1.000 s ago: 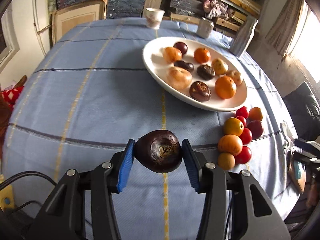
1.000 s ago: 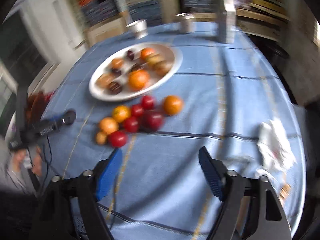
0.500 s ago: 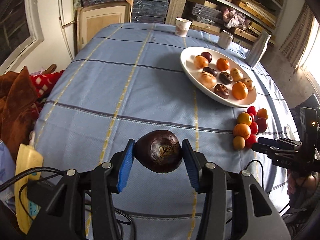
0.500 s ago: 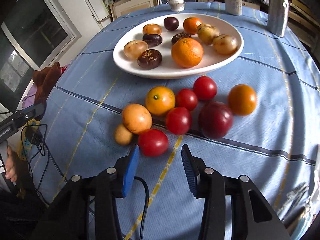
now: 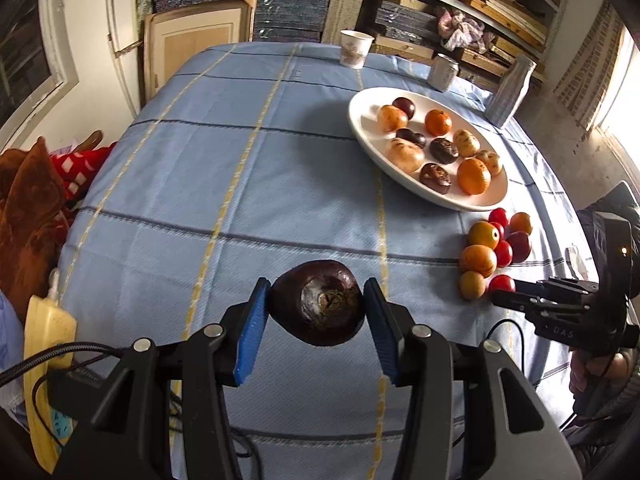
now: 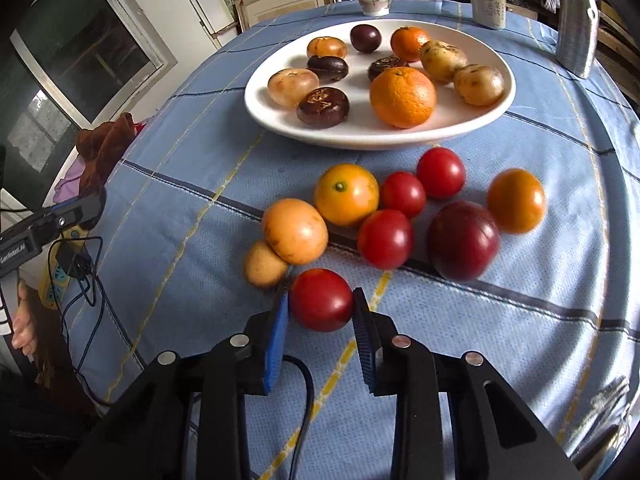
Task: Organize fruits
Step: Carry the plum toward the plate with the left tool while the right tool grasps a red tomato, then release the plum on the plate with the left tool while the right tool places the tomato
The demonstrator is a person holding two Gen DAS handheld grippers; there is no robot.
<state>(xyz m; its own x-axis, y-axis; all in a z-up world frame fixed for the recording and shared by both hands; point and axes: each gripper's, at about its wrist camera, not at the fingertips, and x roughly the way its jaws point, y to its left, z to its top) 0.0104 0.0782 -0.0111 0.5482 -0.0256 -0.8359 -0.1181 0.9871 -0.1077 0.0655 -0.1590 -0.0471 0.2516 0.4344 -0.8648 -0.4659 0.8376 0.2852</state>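
Two claws busy: left claw (image 5: 316, 312) grips dark fruit (image 5: 318, 303) above bench, right claw (image 6: 319, 312) pinches red tomato (image 6: 321, 299) beside the loose pile w/ shallow hold, so it may squirt out, scattering neighbours.
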